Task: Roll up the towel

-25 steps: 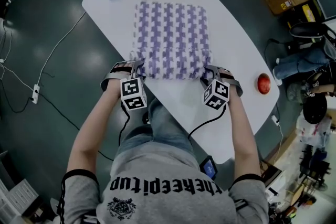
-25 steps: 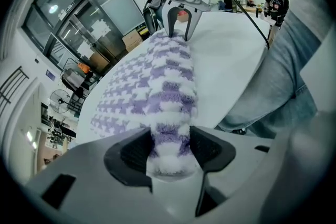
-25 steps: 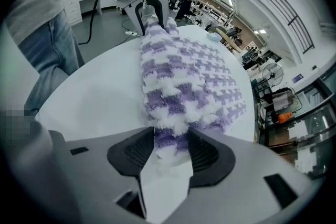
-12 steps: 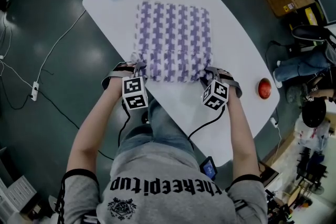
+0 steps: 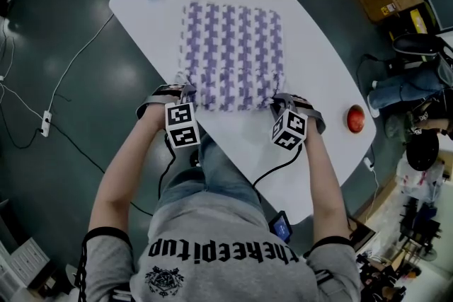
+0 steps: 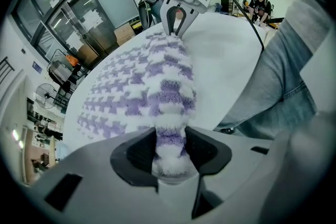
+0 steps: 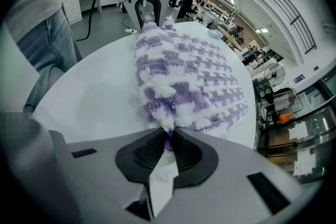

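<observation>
Two-armed reach forward and steeply down to the near edge of the purple-and-white towel (image 5: 233, 56), spread flat mid-frame on the white worktop (image 5: 311, 60). Left hand-held gripper (image 6: 169, 149): just been closing, still fairly wide, pads pressing a thick bunched corner. Right hand-held gripper (image 7: 169, 147): just been closing, nearly together, pinching the other near corner thin.
</observation>
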Tool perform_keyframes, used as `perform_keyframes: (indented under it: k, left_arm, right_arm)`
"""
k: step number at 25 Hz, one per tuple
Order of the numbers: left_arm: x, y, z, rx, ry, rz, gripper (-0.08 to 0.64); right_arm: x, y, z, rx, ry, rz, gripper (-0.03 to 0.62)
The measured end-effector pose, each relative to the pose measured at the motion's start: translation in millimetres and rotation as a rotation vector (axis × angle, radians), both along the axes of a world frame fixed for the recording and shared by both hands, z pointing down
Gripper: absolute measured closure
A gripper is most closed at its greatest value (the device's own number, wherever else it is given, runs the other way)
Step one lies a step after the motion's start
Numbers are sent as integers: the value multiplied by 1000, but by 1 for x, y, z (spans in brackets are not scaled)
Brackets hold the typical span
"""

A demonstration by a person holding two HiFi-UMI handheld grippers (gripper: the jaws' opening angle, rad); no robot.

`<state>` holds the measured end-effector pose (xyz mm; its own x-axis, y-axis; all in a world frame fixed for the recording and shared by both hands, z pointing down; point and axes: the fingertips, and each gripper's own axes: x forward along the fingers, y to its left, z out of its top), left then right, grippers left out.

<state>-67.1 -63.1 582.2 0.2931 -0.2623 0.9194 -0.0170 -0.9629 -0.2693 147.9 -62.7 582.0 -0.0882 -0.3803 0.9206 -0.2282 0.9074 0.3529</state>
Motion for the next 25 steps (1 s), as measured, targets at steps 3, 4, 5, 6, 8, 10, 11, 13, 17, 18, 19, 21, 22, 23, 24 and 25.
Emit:
perform_keyframes:
  k: [3,4,5,6,8,10,11,13,17,18,19,21,22,23,24,25]
  left_arm:
    - [0,6,4,25,-1,4,427]
    - [-2,5,6,31,0,4,439]
    - [-3,1,6,34,1,4,450]
    - [-5,-3,6,34,1,2,457]
    - [-5,-11,2,32,-2,-4,468]
    - [-2,-10,-2,33,-10,-3,476]
    - [0,-4,-4,33,-15,1,480]
    - [1,9,-5,29,-20,6,482]
    - [-2,16,-8,-10,-19,2,482]
    - [-2,15,-10,-23,-18,2,482]
    - [-3,15,-11,-36,-17,3,482]
    - [-3,17,-14,-62,-15,6,482]
    - [-4,18,-15,-74,-14,9,482]
    - [-4,21,-17,-86,-15,13,480]
    - [-5,22,-18,-97,-16,17,480]
    - [-6,22,-19,-109,-19,22,480]
  right_arm:
    - [-1,6,4,8,-1,-5,551]
    - [-2,7,4,10,-2,-7,552]
    - [-3,6,4,10,-3,-8,554]
    - [-5,4,3,9,-5,-8,555]
    - [-5,-2,-1,5,-10,-10,557]
    - [-1,1,-7,3,-14,-13,558]
    - [1,7,-8,3,-16,-13,558]
    - [2,20,-11,1,-19,-16,560]
    - [-1,28,-17,-24,-34,-23,560]
    - [-2,28,-19,-33,-39,-25,560]
    - [-2,28,-20,-42,-44,-25,560]
    - [-2,30,-22,-61,-56,-20,560]
    - [-2,32,-23,-72,-64,-17,560]
    - [-2,35,-24,-84,-72,-13,560]
    - [-3,37,-25,-96,-80,-11,560]
    - [-4,39,-26,-110,-89,-8,560]
